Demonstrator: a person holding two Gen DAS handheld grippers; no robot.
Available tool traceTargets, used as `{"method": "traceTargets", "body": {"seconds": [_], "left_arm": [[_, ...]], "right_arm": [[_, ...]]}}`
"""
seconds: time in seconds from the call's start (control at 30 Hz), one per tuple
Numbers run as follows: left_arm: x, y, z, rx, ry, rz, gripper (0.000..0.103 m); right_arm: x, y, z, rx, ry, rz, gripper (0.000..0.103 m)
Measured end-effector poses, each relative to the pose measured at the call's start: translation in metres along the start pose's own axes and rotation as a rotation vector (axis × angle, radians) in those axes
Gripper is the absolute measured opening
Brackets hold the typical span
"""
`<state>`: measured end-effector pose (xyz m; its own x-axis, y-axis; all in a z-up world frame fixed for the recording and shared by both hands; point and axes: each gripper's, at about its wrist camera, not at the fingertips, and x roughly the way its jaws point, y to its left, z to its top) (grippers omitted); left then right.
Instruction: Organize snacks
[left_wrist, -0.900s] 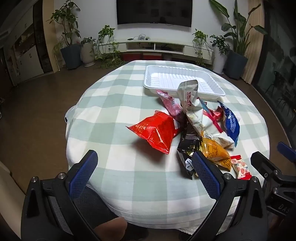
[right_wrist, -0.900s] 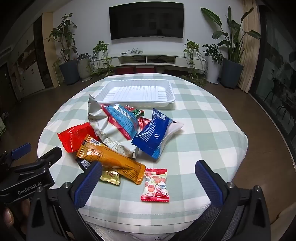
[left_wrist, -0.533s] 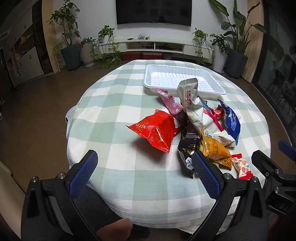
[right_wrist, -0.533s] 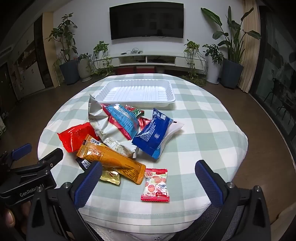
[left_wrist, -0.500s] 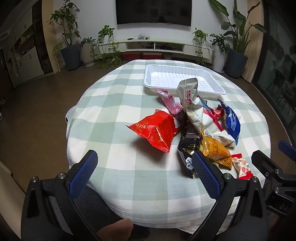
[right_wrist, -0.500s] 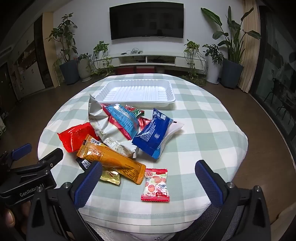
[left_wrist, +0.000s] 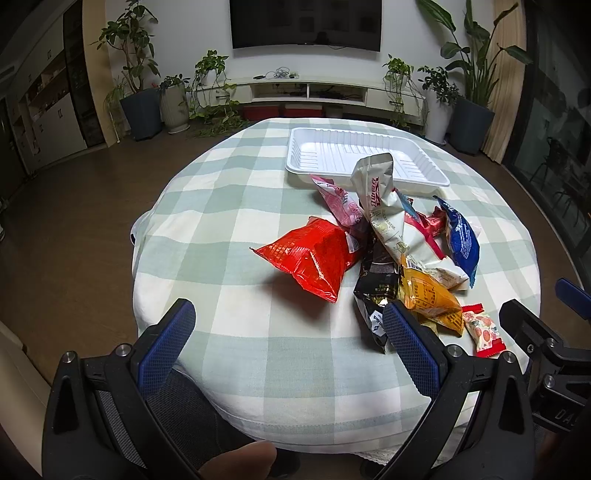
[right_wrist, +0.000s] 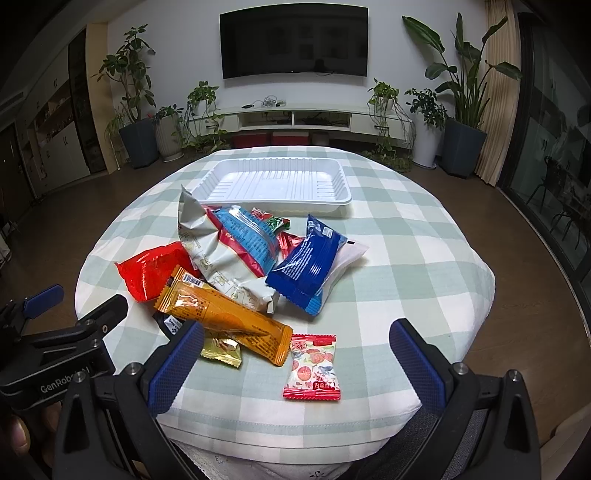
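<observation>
the left gripper (left_wrist: 288, 339) is held low over the near edge of a round table covered in a green-and-white checked cloth (left_wrist: 236, 221), tilted downward toward it, with its blue-padded jaws spread wide and nothing between them. the right gripper (right_wrist: 293, 356) is held beside it, likewise pitched down, its jaws wide apart and empty; a small red-edged candy packet with a fruit print (right_wrist: 314, 367) lies on the cloth in the gap seen between them, untouched. a fingertip (left_wrist: 240, 459) is seen at the bottom of the left view.

the snacks are heaped near the table's middle, just near of an empty white ribbed plastic tray (right_wrist: 280, 182) at the far side. in the heap, a shiny red crinkled bag (left_wrist: 310, 258) lies at the left, a long orange wrapper (right_wrist: 221, 314) lies across the near side, a crumpled white-and-silver bag (right_wrist: 218, 254) stands up in the centre, and a blue-and-white packet (right_wrist: 308, 266) lies at the right. a black packet (left_wrist: 376, 291) is partly tucked under the orange one, and a small gold sachet (right_wrist: 221, 349) lies just near of it.
</observation>
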<state>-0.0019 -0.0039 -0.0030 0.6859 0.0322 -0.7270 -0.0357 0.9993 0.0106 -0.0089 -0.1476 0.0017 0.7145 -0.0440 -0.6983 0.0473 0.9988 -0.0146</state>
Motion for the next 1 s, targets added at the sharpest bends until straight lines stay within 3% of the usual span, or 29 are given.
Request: {"method": "traceTargets", "body": {"seconds": [1.0], "left_arm": [[0.0001, 0.0014, -0.0018, -0.004, -0.002, 0.005, 0.103]], "right_arm": [[-0.0013, 0.0006, -0.0016, -0.002, -0.001, -0.002, 0.102]]}}
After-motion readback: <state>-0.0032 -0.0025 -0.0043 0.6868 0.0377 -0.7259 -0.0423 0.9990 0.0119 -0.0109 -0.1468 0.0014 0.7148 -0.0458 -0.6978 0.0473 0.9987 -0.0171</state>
